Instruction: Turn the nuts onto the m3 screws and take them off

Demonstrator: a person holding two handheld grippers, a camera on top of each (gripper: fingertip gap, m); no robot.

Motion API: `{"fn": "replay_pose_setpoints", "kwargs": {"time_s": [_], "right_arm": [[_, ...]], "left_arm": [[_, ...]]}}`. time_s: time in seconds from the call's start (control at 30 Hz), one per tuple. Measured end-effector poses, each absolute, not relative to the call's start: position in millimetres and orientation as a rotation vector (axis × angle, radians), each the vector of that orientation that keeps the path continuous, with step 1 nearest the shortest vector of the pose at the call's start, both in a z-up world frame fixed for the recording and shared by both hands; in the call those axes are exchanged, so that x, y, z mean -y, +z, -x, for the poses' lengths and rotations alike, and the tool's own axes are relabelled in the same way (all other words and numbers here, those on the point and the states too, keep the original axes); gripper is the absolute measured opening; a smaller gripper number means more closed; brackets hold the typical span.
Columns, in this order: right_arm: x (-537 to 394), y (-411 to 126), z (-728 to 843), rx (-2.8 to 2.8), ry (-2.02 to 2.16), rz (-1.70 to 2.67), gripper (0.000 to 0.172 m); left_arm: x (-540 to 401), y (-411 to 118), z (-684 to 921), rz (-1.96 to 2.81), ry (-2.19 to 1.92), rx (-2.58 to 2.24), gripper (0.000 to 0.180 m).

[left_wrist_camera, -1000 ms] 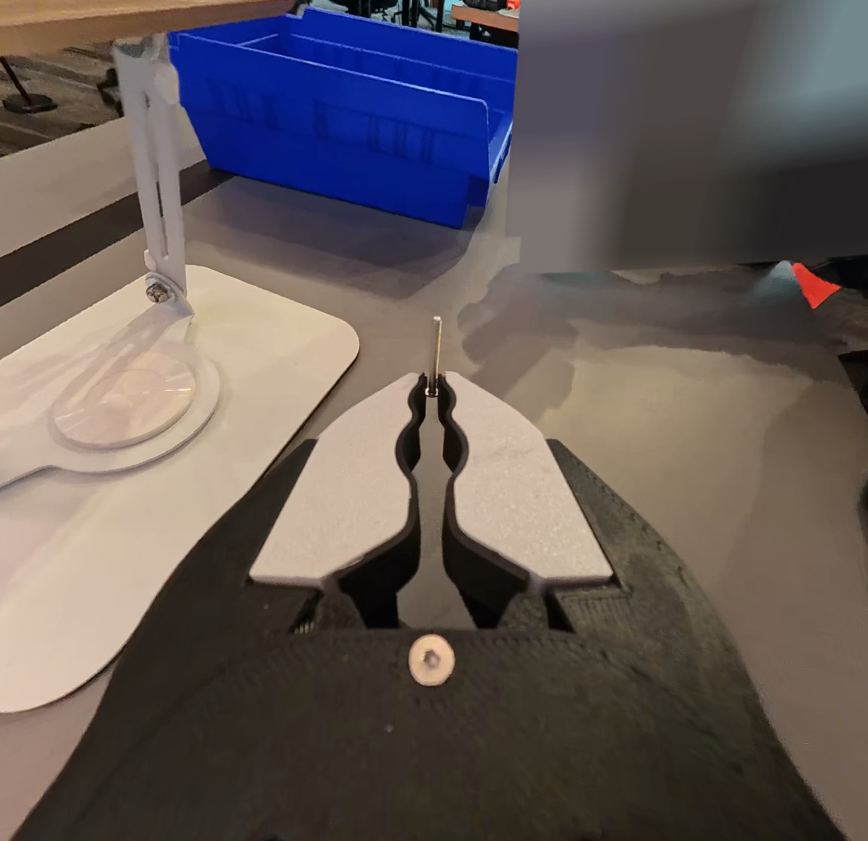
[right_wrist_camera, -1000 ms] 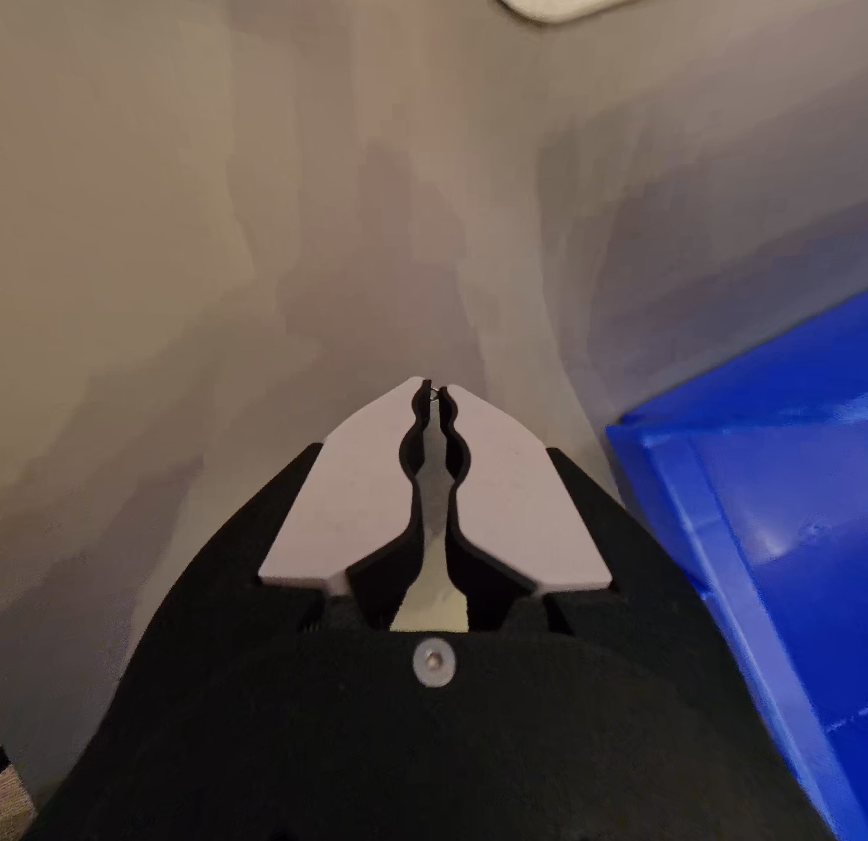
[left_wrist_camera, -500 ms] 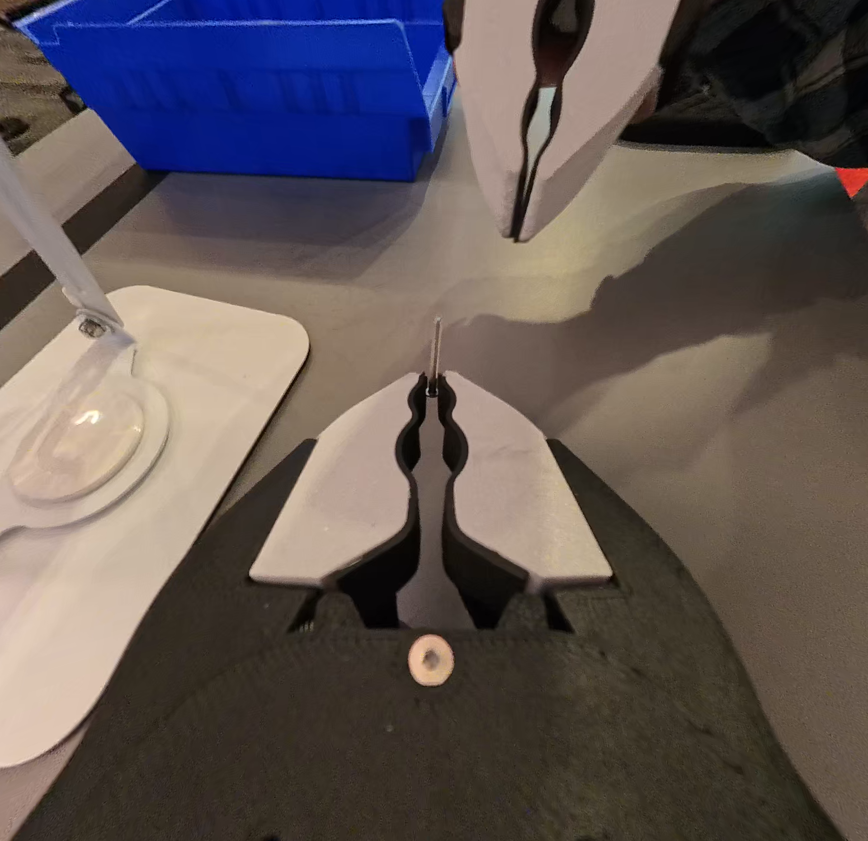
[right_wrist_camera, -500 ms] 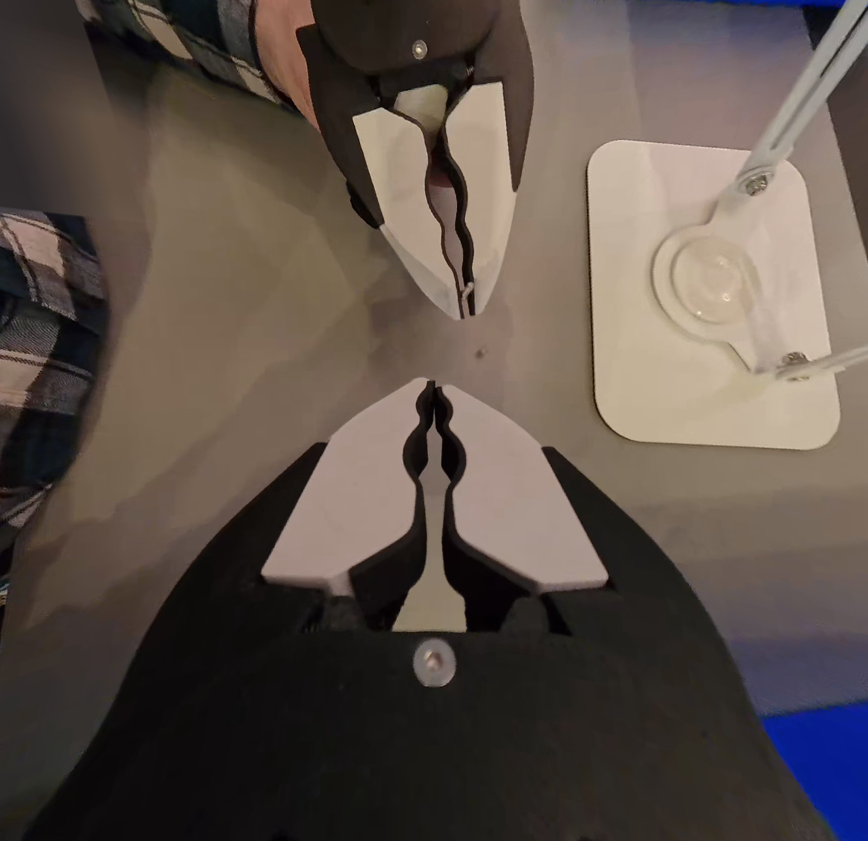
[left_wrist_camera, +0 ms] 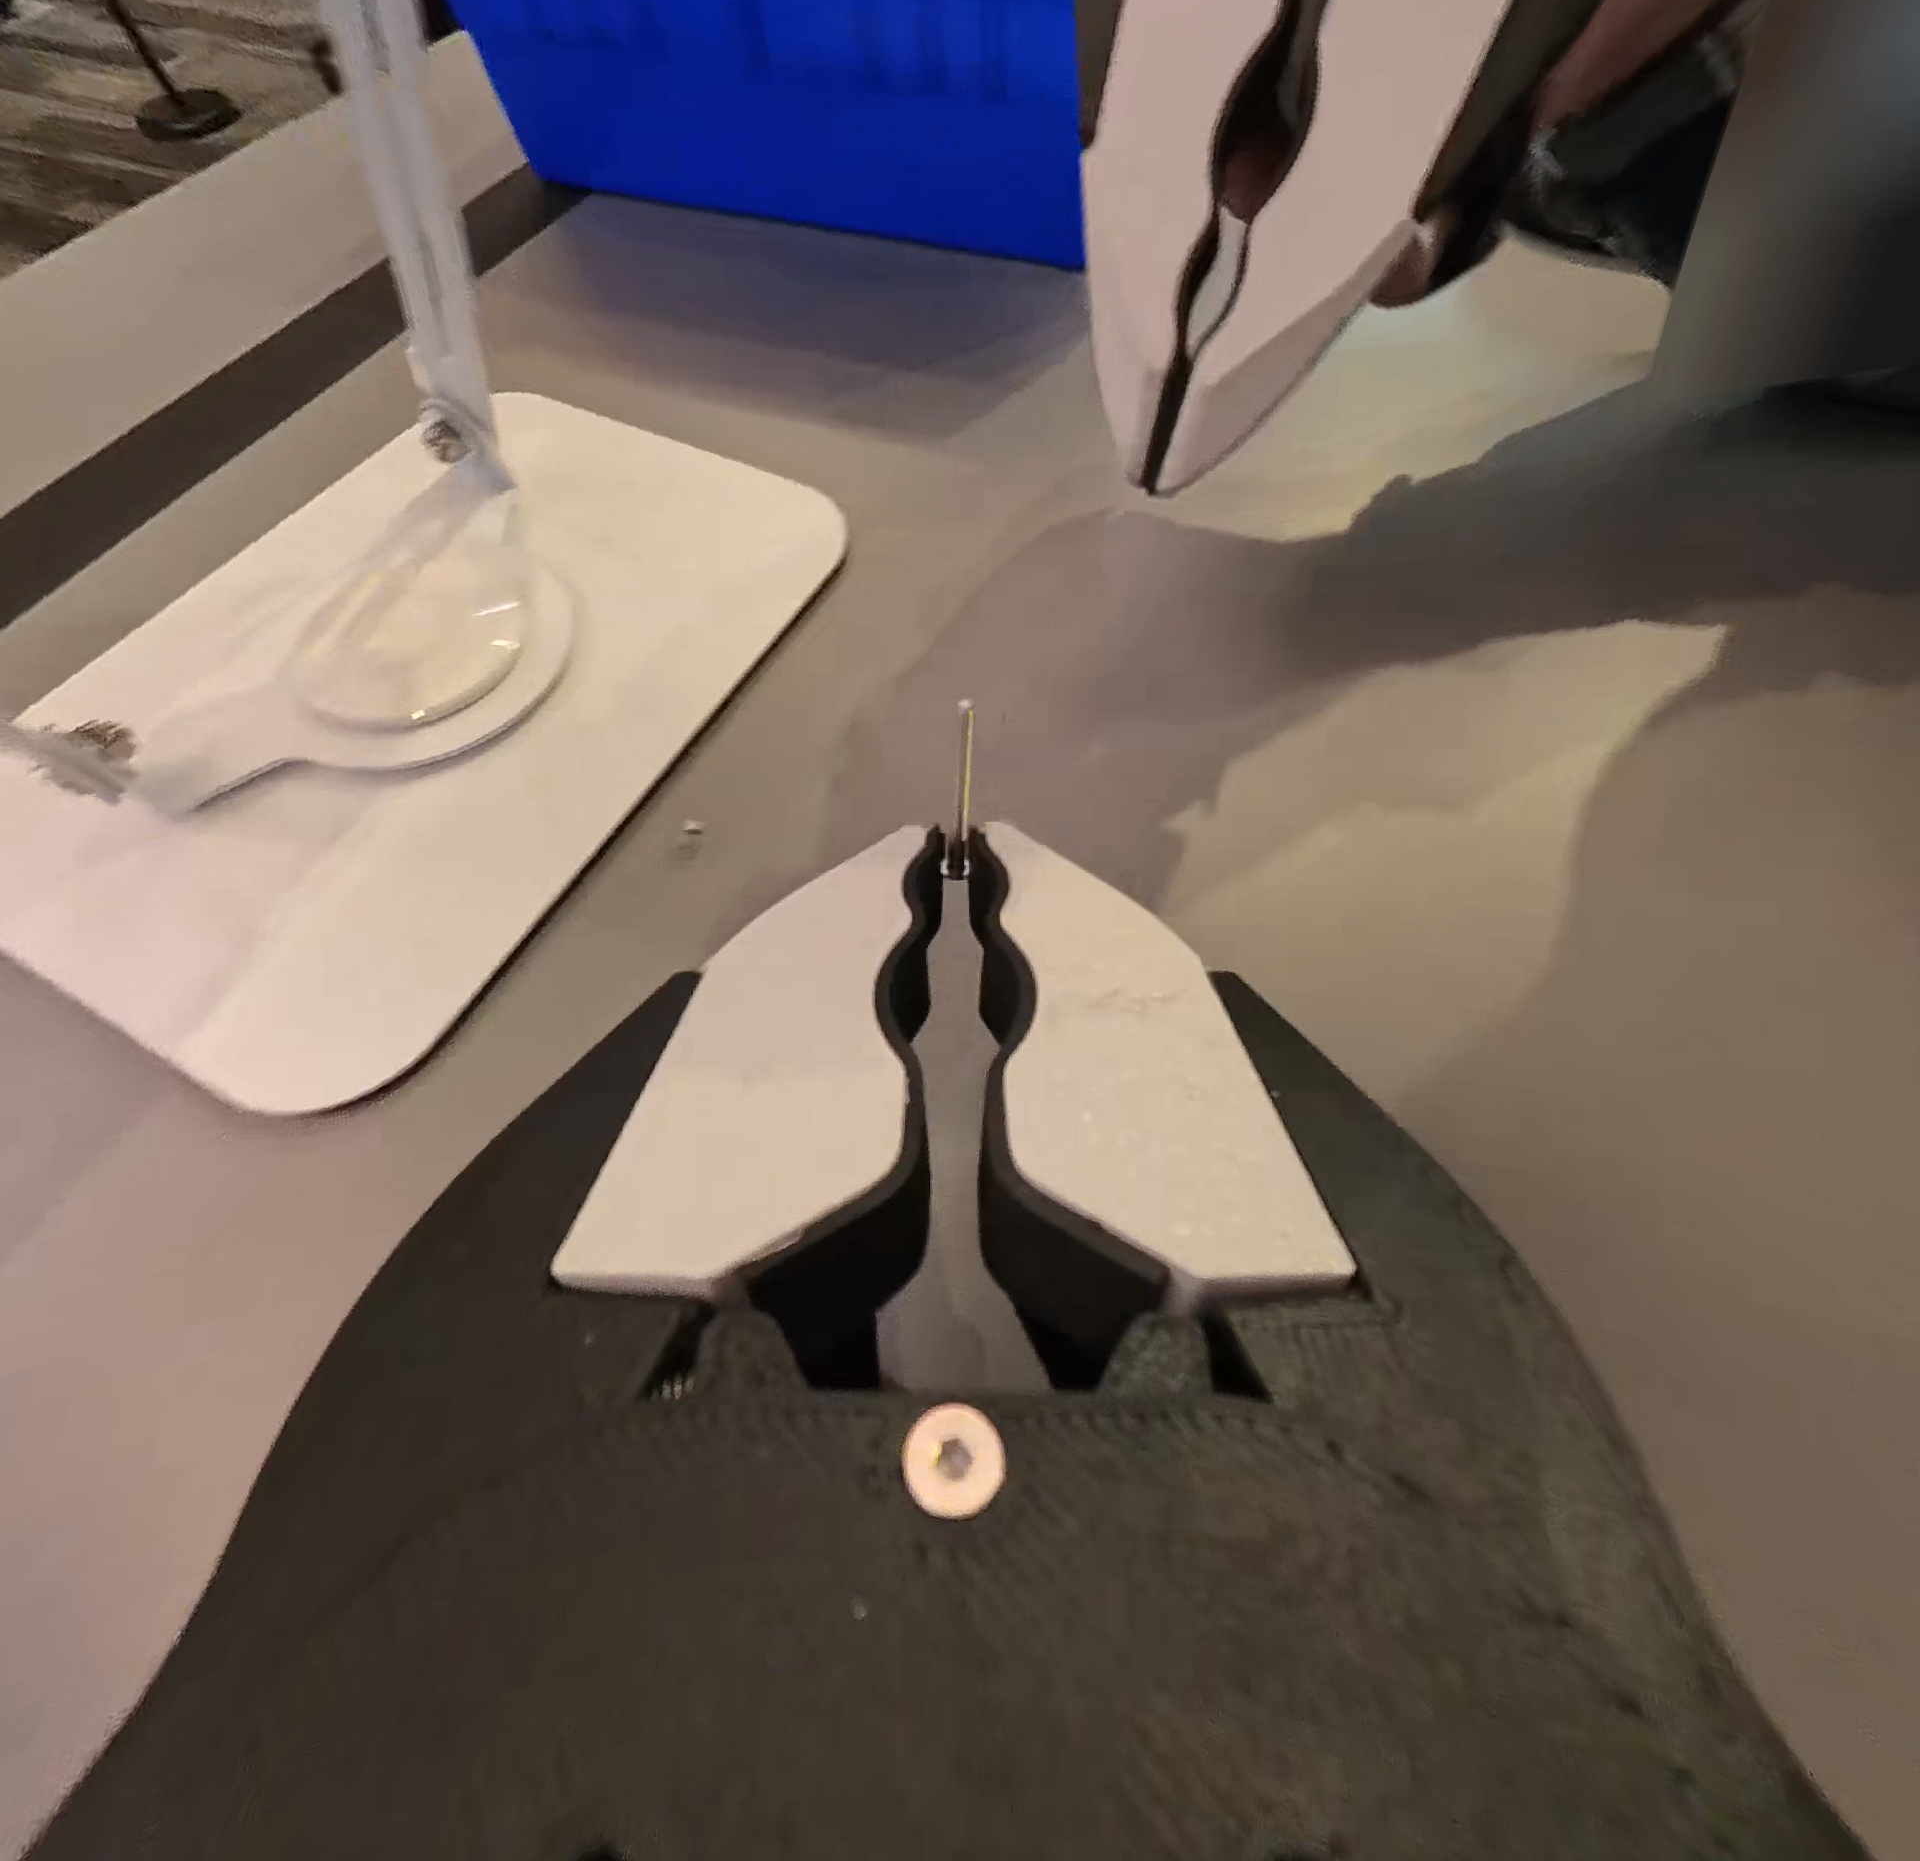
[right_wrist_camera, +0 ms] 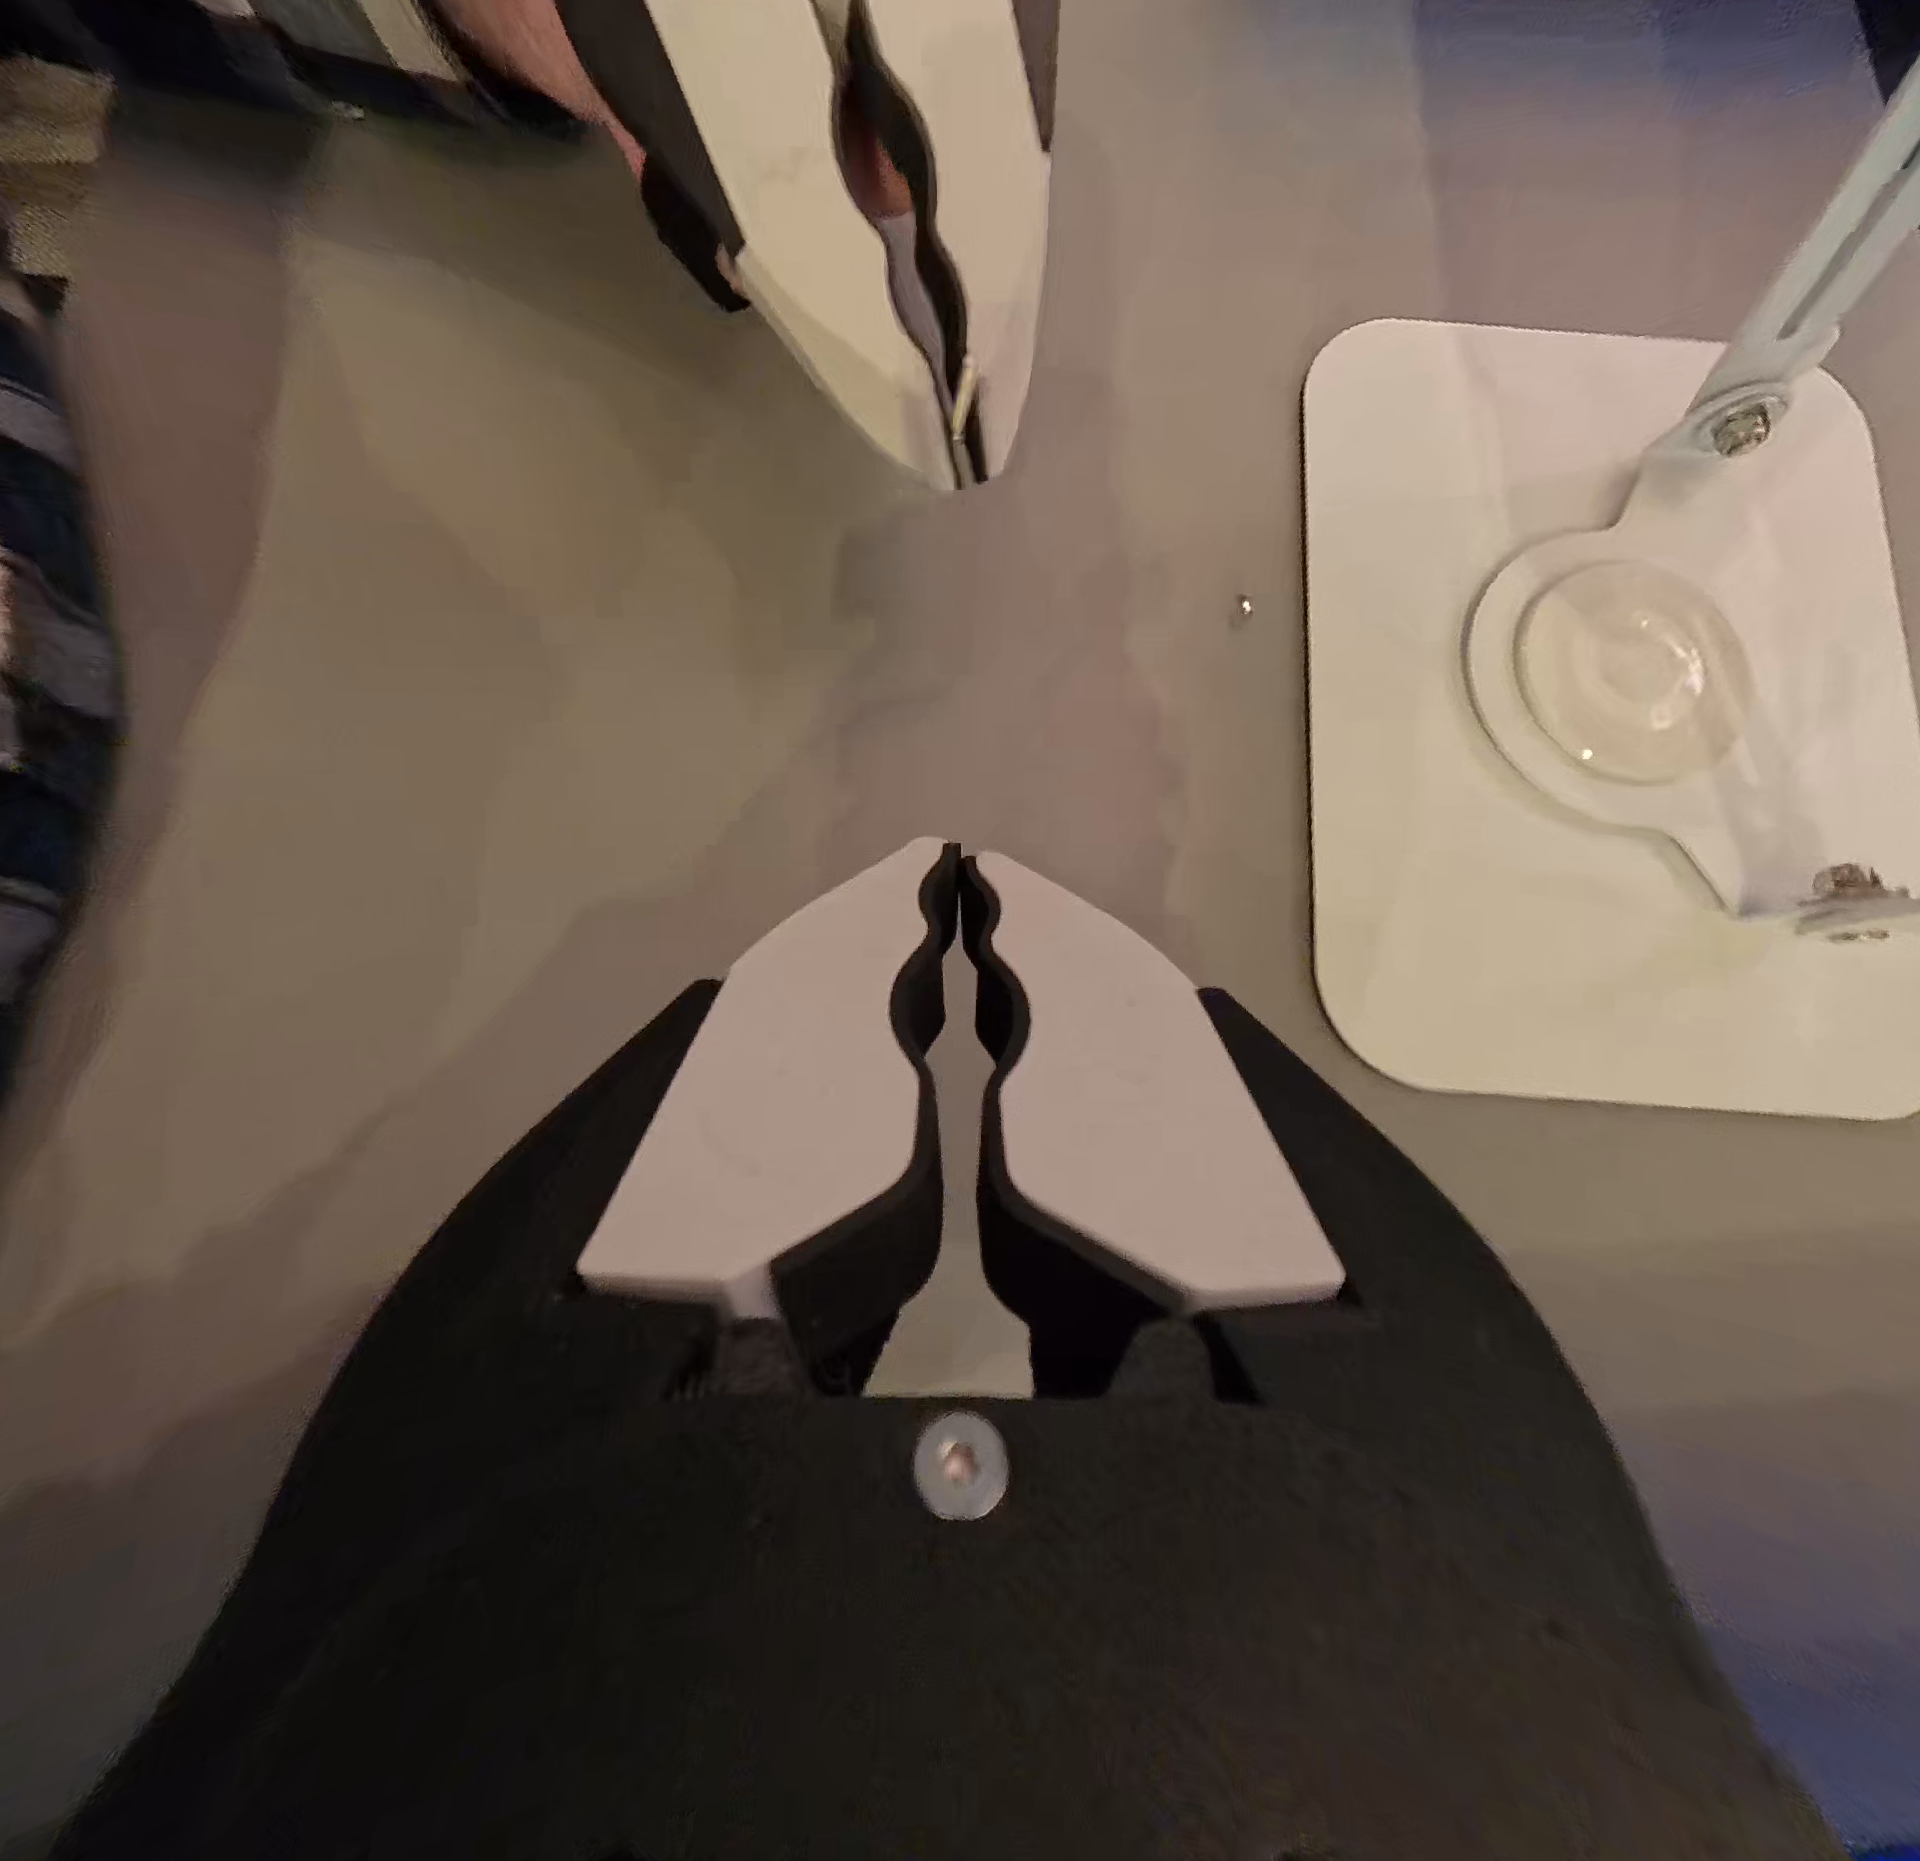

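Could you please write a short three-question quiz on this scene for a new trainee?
1. True or false: the left gripper grips a thin metal pin that sticks out past its fingertips.
2. Multiple choice: the tiny metal piece lies on the grey table closest to: A) the blue bin; B) the white base plate of the lens stand; C) the plaid sleeve.
3. Fill in: the jaws of the right gripper are ____, with nothing showing between the fingertips.

Key: 1 true; 2 B; 3 shut.
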State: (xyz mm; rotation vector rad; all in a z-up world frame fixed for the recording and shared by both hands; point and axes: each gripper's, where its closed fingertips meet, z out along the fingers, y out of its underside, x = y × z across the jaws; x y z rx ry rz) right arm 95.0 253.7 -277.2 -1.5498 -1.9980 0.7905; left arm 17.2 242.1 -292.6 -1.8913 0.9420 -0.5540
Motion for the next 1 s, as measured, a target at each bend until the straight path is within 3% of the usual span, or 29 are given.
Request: {"fn": "replay_pose_setpoints", "kwargs": {"time_s": [0.13,0.57,1.0], "right_arm": [[-256,-288,-67,2.005,0.767,1.497,0.014],[-305,-330,-7,2.068,0.635,1.537,0.026],[-308,-341,-2,2.127,0.679,1.600,0.016]], "left_arm": [[-252,-297,2,1.921,-0.496,-0.897,0.004],[-266,-295,31,1.931,-0.416,-0.790,0.004],[-265,-294,29,1.935,-0.454,-0.783,0.004]]}}
